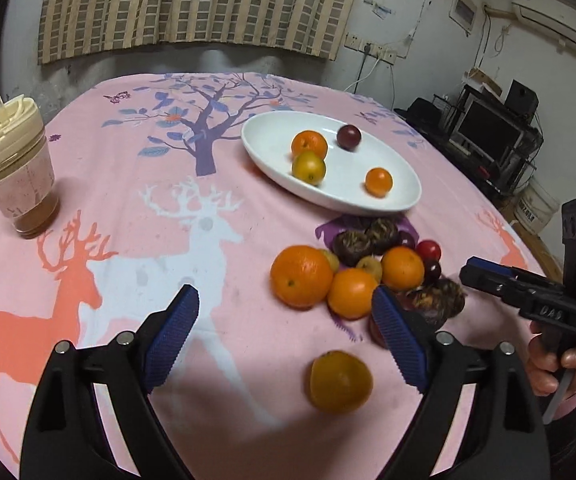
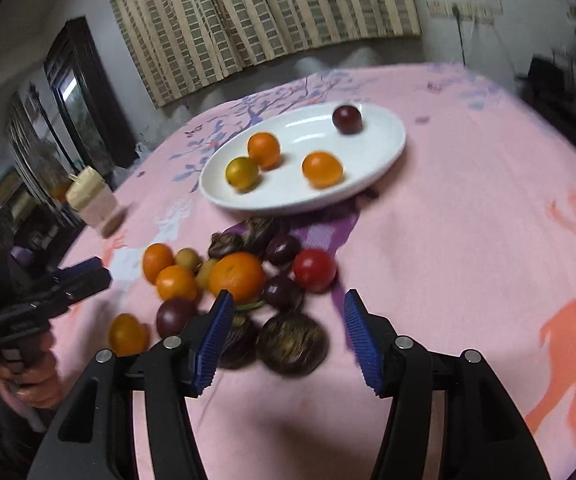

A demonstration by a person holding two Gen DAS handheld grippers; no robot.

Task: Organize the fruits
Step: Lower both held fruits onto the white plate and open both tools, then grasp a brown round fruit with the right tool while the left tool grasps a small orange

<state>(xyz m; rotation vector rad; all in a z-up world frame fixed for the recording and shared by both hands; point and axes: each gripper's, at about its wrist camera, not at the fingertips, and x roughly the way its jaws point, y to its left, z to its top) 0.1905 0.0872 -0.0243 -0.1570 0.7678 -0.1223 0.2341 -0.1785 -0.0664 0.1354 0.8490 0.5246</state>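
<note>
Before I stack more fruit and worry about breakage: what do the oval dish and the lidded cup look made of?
The oval dish looks like glazed white ceramic, going by its glossy highlights, though melamine is possible. The lidded cup has a clear wall showing brownish contents, either glass or plastic, with a matte cream lid that is likely plastic.

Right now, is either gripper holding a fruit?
No, the left gripper and the right gripper both stand open with nothing between their fingers.

We see open cloth (image 1: 136, 184) left of the plate (image 1: 368, 200); the fruit pile (image 1: 352, 276) crowds its near side.
</note>
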